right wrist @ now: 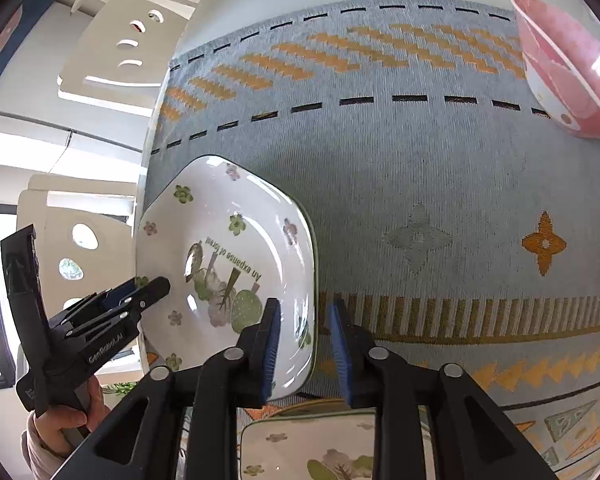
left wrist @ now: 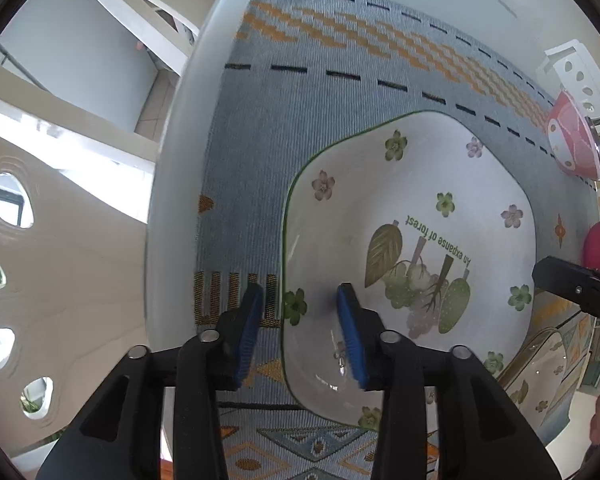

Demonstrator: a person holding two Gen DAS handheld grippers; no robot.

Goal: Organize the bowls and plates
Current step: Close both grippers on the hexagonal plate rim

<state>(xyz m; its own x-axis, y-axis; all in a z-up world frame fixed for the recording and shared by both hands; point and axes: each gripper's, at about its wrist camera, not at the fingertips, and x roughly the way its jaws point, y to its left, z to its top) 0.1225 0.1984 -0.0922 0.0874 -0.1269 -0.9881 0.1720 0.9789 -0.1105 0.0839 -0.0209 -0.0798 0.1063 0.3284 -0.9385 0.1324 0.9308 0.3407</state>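
A white square plate with flowers and the words "An expanse of forest" [left wrist: 412, 240] lies on the grey woven table runner [left wrist: 300, 92]; it also shows in the right wrist view [right wrist: 228, 256]. My left gripper [left wrist: 300, 320] is open, its fingers straddling the plate's left rim. My right gripper [right wrist: 304, 332] is open, its fingers straddling the plate's right rim. A second flowered plate [right wrist: 320, 448] lies just below the right gripper. A pink bowl [right wrist: 564, 72] sits at the far right of the runner.
White chairs with oval cut-outs [left wrist: 40, 240] stand beyond the table's left edge. A magenta bowl [left wrist: 598, 244] sits at the right edge of the left wrist view. The runner to the right of the plate [right wrist: 460, 200] is bare cloth.
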